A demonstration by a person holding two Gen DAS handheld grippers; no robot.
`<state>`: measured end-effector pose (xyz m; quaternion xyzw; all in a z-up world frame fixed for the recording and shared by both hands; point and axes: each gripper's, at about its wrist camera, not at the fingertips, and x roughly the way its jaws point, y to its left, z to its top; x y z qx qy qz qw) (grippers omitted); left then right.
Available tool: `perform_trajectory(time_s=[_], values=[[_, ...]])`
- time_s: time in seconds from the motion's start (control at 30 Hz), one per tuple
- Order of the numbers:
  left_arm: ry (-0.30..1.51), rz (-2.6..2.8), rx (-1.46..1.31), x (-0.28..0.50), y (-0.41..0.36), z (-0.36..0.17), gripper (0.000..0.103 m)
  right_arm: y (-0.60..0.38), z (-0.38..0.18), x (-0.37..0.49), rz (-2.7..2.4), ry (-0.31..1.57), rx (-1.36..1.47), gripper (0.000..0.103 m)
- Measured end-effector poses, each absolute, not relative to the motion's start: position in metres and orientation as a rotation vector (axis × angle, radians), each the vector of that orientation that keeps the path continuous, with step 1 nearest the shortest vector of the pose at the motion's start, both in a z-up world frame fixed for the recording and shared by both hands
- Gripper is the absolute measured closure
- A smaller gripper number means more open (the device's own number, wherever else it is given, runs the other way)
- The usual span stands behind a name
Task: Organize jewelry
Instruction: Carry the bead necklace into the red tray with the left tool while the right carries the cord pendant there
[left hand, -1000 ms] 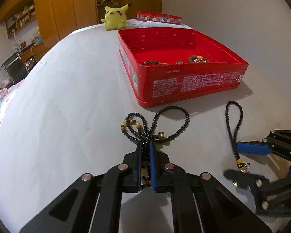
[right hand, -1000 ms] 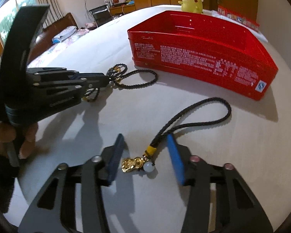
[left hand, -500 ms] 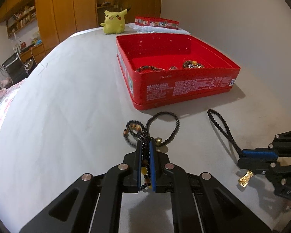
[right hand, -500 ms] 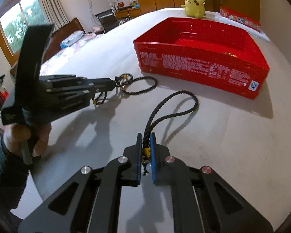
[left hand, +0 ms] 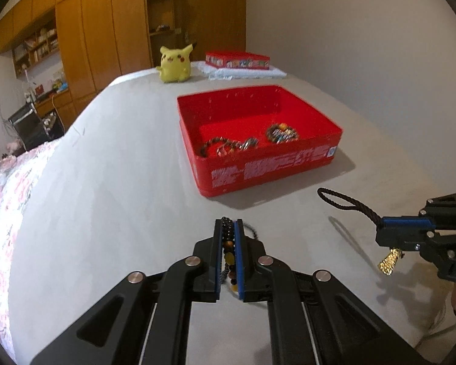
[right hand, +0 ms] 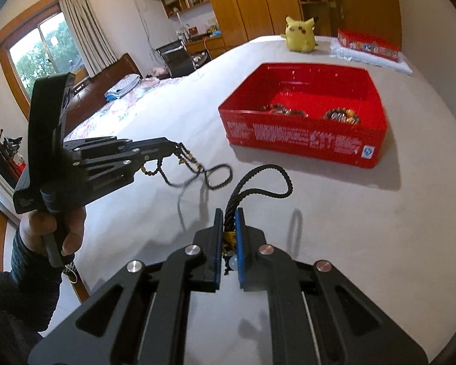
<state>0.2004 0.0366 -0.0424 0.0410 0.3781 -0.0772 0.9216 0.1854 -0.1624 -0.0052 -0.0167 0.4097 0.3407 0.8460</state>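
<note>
Left tool [left hand: 228, 237]: clamped on black bead necklace [right hand: 194, 167], lifted. Right tool [right hand: 228, 228]: clamped on braided cord charm [right hand: 258, 182], lifted. Red tin [left hand: 267, 167], farther: holds bracelets [left hand: 228, 146]. Step: carrying; next, release over tin.

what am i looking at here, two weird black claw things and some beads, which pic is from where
Each black claw is a handheld two-finger tool; a person squeezes one in each hand, and a camera on each looks along its fingers. One picture comes from the left tool, clamped shut on a dark bead necklace. The other comes from the right tool, shut on a black braided cord with a gold charm. Both pieces are lifted off the pale surface. Ahead sits an open red tin already holding bracelets. Behind it are a yellow plush toy and a red lid.
</note>
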Motion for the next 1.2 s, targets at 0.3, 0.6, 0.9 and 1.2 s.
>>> perform_trajectory(time_s=[0.3,0.6,0.9,1.2], values=[[0.708,-0.163,0.121,0.181,0.027,-0.007,0.096,-0.174,0.021,0.185,0.724,0.813,-0.035,0.097],[0.651,-0.158,0.156,0.180,0.019,0.022,0.096,-0.179,0.045,0.200,0.704,0.761,-0.088,0.097],[0.611,-0.150,0.177,0.194,0.014,0.043,0.096,-0.180,0.065,0.226,0.682,0.720,-0.123,0.097],[0.595,-0.147,0.185,0.209,0.010,0.053,0.096,-0.176,0.074,0.254,0.669,0.705,-0.148,0.097]])
